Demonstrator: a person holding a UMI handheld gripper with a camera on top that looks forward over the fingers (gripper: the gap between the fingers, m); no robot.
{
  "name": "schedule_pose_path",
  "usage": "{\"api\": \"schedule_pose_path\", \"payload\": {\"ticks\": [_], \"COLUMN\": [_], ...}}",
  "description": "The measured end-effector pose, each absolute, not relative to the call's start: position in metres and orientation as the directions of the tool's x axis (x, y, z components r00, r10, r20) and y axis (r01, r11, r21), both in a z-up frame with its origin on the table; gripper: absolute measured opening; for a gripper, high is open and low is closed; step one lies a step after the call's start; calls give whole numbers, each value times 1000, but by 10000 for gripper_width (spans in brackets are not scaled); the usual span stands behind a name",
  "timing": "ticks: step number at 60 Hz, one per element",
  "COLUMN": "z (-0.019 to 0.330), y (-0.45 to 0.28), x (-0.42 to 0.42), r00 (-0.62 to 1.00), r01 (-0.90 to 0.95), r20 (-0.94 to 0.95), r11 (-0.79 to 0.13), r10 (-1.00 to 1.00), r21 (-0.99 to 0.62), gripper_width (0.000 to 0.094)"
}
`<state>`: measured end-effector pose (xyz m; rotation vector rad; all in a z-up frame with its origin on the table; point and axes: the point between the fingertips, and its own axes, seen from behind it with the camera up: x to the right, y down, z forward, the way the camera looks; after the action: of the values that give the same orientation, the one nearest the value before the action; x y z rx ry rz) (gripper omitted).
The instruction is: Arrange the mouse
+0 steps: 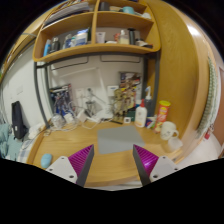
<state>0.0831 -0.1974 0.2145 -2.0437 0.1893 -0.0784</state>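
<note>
Gripper [113, 163] hovers over wooden desk [105, 150], fingers spread wide, nothing between pads. Grey mat [117, 141] lies just ahead. Beyond, white bottle [141, 116], orange-capped container [162, 110], white mug [168, 129]. Shelves [95, 40] loom behind. Mouse not clearly visible; task apparently barely begun, pickup and placement remain.

Single wide-angle view from the hand-held gripper [114, 160], looking forward along its fingers [76, 162], low over the wooden table [112, 148], toward the wall shelves [98, 30] beyond.
</note>
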Motion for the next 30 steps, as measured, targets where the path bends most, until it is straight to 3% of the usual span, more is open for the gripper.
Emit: {"api": "schedule_pose_path", "payload": {"ticks": [2,14,30], "z": [195,121,41], "y": [-193,-191,-162], "x": [21,-147,-290], "r00": [987,996,989], "r01": [-107,-75,-49], "r20": [-37,-93,-130], "r11": [-459,-550,-651], "r10": [-159,4,76], "r21": [-882,-832,-757], "gripper_width": [782,779,788]}}
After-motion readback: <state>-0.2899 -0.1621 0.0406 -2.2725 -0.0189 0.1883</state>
